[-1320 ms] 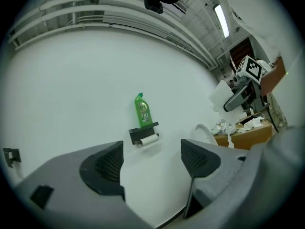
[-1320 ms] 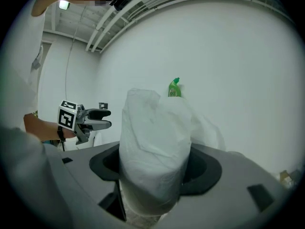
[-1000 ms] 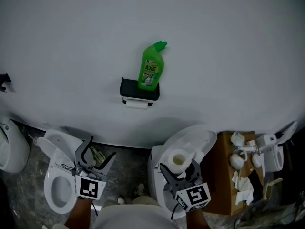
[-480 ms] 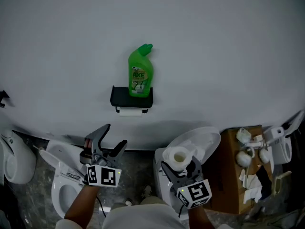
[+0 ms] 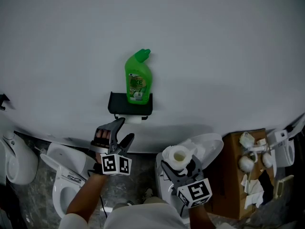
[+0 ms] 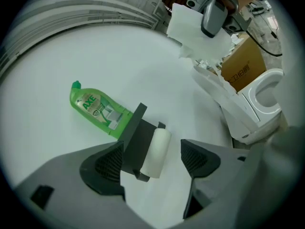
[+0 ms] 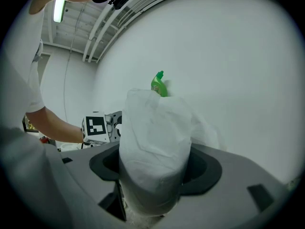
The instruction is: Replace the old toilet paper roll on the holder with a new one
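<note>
- Two grippers are at work. The left gripper (image 5: 123,130) has its fingers wide apart with nothing between them. The right gripper (image 5: 180,168) has its fingers closed on the new roll (image 5: 175,157).
- The old roll (image 6: 157,151) hangs under the black holder (image 6: 138,137) on the wall. It is just ahead of the left fingers, in line with their gap, and not touched.
- A green bottle (image 6: 97,109) stands on the holder, beyond the left fingers.
- The old roll looks thin, so I judge it light, soft and easy to crush. The left fingers should take it gently across the middle.
- I cannot tell which end of the holder's bar is open.
- The new roll stands upright between the right fingers, thick and soft, with loose paper on top. A hard squeeze would probably dent it.
</note>
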Demonstrator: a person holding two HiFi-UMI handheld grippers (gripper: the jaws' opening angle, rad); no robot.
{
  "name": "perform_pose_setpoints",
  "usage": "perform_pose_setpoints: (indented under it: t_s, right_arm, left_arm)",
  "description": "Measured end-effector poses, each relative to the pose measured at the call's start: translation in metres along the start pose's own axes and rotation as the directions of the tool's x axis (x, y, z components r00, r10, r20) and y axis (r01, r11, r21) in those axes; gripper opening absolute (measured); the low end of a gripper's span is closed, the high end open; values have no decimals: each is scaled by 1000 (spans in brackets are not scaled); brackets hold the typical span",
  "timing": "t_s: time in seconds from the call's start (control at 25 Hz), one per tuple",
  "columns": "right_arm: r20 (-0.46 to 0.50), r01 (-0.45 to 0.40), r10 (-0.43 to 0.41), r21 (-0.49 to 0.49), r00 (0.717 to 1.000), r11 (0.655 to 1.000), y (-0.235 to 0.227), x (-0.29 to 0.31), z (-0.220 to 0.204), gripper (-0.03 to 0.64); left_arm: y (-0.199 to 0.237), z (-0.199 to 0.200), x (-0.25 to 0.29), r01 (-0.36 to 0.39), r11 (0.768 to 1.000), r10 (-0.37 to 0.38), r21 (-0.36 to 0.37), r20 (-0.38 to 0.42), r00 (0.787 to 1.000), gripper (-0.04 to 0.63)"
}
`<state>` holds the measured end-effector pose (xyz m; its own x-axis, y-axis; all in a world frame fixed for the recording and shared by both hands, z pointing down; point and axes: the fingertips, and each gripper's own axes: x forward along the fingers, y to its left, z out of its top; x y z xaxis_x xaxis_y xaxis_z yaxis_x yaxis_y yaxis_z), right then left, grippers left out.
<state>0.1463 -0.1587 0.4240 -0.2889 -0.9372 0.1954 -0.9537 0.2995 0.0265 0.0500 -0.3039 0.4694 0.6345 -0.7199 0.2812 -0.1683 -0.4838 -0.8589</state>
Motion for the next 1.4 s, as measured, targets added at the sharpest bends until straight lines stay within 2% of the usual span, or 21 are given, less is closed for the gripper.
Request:
perform_pose_setpoints:
  t_s: [0.16, 0.2, 0.28, 0.84, 1.04, 1.16, 1.4]
  right_arm:
    - [10, -29, 29, 3, 1000, 1000, -5, 12, 0, 319]
    - [11, -34, 34, 5, 999, 999, -8, 15, 0, 318]
    - [10, -38, 38, 13, 999, 999, -13, 19, -3, 318]
    - [5, -95, 95, 6, 995, 995, -30, 44, -5, 318]
    - [5, -104, 104, 11, 995, 994, -35, 46, -9, 318]
    - [2, -106, 106, 14, 994, 994, -39, 47, -11, 318]
    - [3, -102, 102, 23, 995, 995, -41, 46, -14, 318]
  left_arm:
    - [0, -4, 19, 2, 998, 1, 61, -38, 999, 360]
    - [0, -5, 21, -2, 998, 5, 69, -43, 999, 336]
    - [-3, -9, 24, 8, 997, -3, 76, -58, 998, 336]
    - [-10, -21, 60, 48, 997, -38, 56, -167, 985, 316]
    - [-13, -27, 63, 55, 997, -43, 49, -207, 977, 281]
    - [-8, -25, 64, 54, 997, -43, 49, -206, 978, 221]
    - [-12, -10, 71, 81, 994, -66, 77, -177, 982, 212]
